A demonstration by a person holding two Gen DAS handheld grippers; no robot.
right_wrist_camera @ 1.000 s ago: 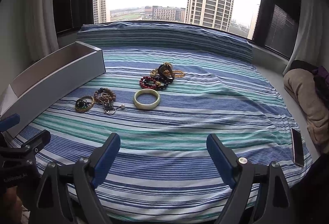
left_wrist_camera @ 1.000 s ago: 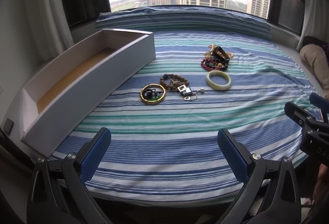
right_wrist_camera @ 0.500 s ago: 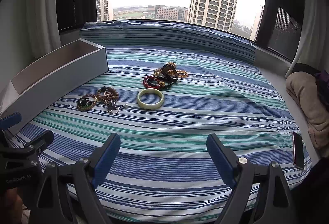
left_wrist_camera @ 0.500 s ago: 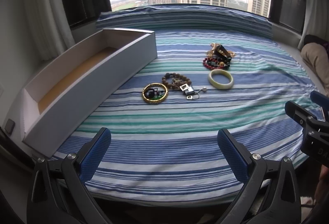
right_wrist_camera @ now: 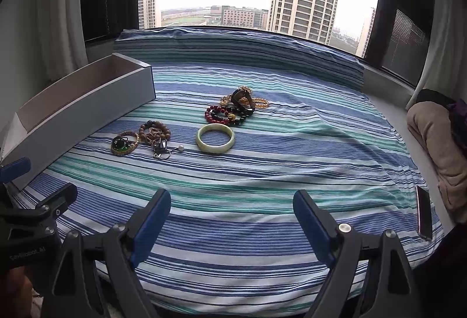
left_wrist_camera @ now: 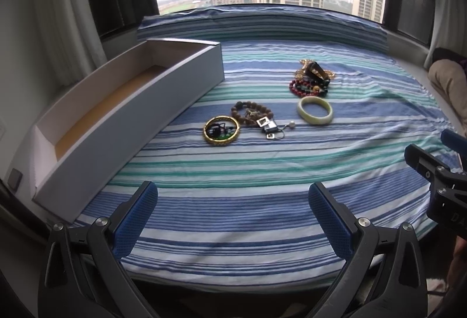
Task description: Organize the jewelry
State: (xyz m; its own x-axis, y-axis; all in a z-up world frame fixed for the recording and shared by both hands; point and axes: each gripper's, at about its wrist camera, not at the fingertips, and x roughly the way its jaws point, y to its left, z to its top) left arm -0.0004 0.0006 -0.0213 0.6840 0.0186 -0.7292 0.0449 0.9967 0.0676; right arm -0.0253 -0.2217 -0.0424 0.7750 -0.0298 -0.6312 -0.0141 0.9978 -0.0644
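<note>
Jewelry lies spread on a bed with a blue, green and white striped sheet (left_wrist_camera: pixel 262 172). Far to the left sits a long white box (left_wrist_camera: pixel 122 113) with a brown floor inside. Next, just beside the box, comes a gold bangle (left_wrist_camera: pixel 221 130) with dark beads inside it. A brown bead bracelet (left_wrist_camera: pixel 251 113) touches it, and small silver clips and a pearl (left_wrist_camera: pixel 274 128) lie against the beads. Further right is a pale green bangle (left_wrist_camera: pixel 314 111), lying flat by itself. Just behind it is a pile of red, dark and gold bead bracelets (left_wrist_camera: pixel 312 80). A phone (right_wrist_camera: pixel 423 213) lies at the right edge of the bed, next to a tan cushion (right_wrist_camera: pixel 437 137). The left gripper (left_wrist_camera: pixel 233 218) hangs over the near edge, its blue fingers wide apart and holding nothing. The right gripper (right_wrist_camera: pixel 232 220) does the same, also spread wide.
</note>
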